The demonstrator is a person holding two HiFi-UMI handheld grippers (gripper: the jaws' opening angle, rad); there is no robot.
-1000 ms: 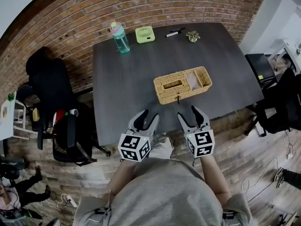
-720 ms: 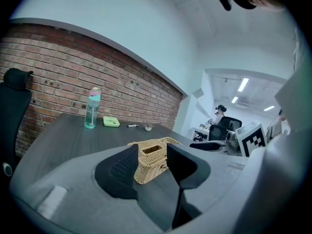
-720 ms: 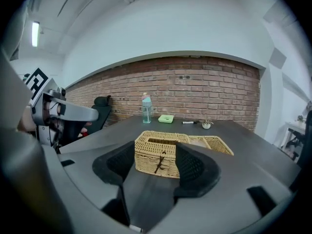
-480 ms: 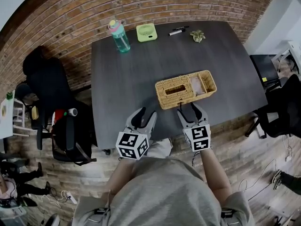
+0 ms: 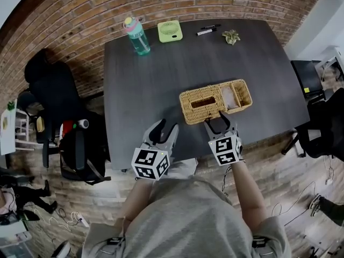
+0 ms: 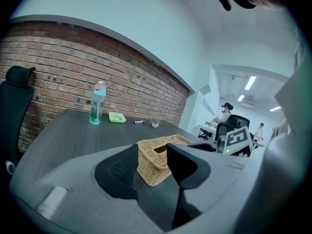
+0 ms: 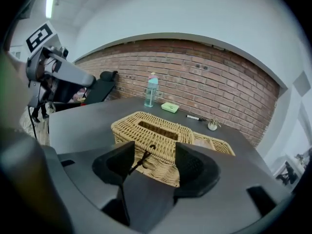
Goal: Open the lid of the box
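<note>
A woven wicker box [image 5: 215,100] lies near the front edge of the dark table [image 5: 161,79]. Its slotted lid [image 7: 151,126] is down over the left part, and the right part is an open compartment [image 5: 236,94]. A dark cord loop [image 7: 141,160] hangs from the box's front face. My right gripper [image 5: 218,126] is open just in front of the box, and in the right gripper view the cord hangs between its jaws. My left gripper [image 5: 163,133] is open at the table's front edge, left of the box [image 6: 158,157], holding nothing.
At the table's back edge stand a teal bottle [image 5: 136,35], a green fan [image 5: 170,31], a marker pen [image 5: 205,31] and a small plant [image 5: 232,36]. A black office chair [image 5: 51,90] and a bag [image 5: 80,155] are left of the table. Another chair [image 5: 322,128] is at right.
Both grippers have moved forward toward the box. The right gripper has come up close to the box's front face, with the cord between its jaws.
</note>
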